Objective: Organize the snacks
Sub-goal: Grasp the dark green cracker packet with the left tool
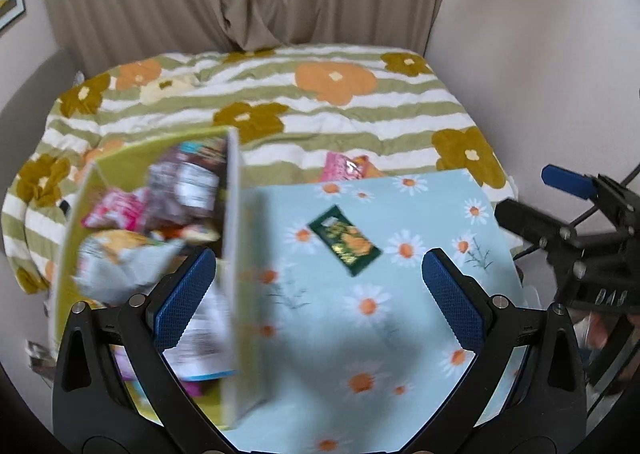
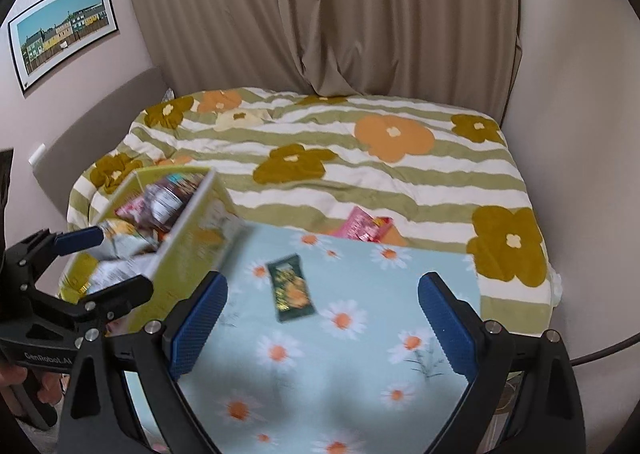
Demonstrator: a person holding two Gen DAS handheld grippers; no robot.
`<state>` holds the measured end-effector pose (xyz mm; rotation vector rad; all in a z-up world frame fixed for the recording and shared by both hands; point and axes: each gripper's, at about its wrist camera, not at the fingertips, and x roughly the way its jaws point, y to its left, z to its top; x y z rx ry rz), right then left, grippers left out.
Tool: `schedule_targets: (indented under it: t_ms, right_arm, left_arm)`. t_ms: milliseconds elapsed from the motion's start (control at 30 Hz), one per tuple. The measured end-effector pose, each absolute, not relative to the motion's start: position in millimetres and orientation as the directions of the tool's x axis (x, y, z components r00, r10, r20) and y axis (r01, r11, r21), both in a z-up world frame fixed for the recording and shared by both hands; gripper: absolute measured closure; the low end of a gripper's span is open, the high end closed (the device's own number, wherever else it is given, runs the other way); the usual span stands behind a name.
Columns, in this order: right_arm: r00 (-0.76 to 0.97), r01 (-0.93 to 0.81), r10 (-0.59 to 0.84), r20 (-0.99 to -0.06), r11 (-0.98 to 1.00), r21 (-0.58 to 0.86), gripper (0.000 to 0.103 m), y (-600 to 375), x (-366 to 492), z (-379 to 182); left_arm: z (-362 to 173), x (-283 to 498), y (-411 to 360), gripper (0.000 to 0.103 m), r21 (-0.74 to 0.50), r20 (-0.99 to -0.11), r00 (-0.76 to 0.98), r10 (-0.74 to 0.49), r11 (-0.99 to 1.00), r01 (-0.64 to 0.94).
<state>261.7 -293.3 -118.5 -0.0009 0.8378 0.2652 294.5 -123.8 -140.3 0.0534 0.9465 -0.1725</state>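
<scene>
Dark green snack packet (image 1: 345,245), lying flat

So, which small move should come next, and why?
Probably bring the right hand-held gripper down over the green packet and close on it. Both hand-held grippers are open and hold nothing; this packet lies alone on the daisy cloth, while the yellow-green box already holds other snacks.
</scene>
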Motion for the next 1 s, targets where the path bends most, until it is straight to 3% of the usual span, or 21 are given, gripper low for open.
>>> schedule_targets:
  t_ms: [267, 667, 1000]
  right_arm:
    - [0.582, -0.207, 0.223, -0.782, 0.971, 0.123, 0.008, -342.9, 275.4, -185.3]
    - [0.495, -0.153, 0.219, -0.841, 0.975, 0.164, 0.008, -367.3, 288.8, -264.6]
    - [0.474, -0.15, 0.218, -0.853, 0.975, 0.165, 0.008, -366.4, 293.3, -279.4]
  left_arm:
    - [-215.7, 339.7, -172.7, 0.001, -0.052, -0.865, 0.495, -0.089, 0.995, 0.088]
    - [-317.9, 402.3, -178.3, 0.005, -0.012, -0.916, 0.401, 0.009, 0.999, -0.051]
    - [-337.8, 407.2, -174.7, 0.017, 0.0, -0.92, 0.392, 0.023, 0.998, -0.058]
